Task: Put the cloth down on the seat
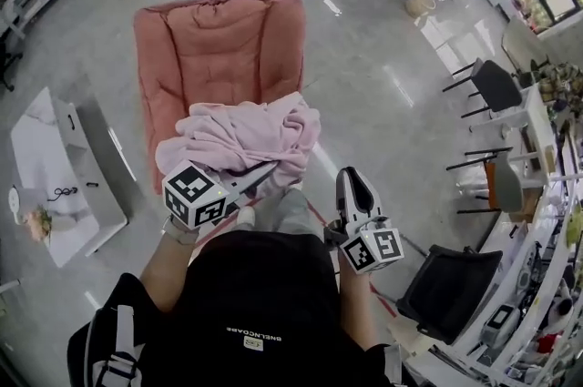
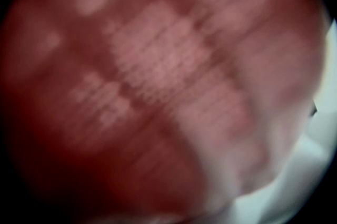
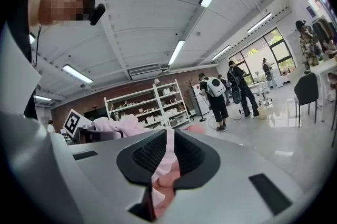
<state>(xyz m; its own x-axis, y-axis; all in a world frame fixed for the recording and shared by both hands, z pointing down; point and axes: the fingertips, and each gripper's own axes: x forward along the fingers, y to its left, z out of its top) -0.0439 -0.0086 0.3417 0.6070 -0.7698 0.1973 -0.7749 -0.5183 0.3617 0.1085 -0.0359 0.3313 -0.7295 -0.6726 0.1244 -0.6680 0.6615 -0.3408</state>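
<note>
The cloth (image 1: 246, 135) is a soft, pale pink bundle, heavily crumpled and folded over itself. It sits bunched over the near edge of the seat (image 1: 219, 39), a salmon-pink padded armchair standing on the grey floor (image 1: 364, 57). From the head view I cannot tell whether its underside already touches the cushion. The left gripper (image 1: 260, 178) reaches level into the near side of the bundle with its jaws buried in the folds. Fabric lies so close over its camera that the left gripper view is only a reddish blur, so I judge it is clamped on a thick wad and carries most of the weight. The right gripper (image 3: 167, 159), to the right, is nearly closed and pinches one thin pink fold between its dark pads, probably to keep that edge from trailing. Holding it from both sides keeps the loose fabric gathered so it can be set down as one heap. A low white surface (image 1: 55, 167) stands to the left, and people stand at the far end of the room.
</note>
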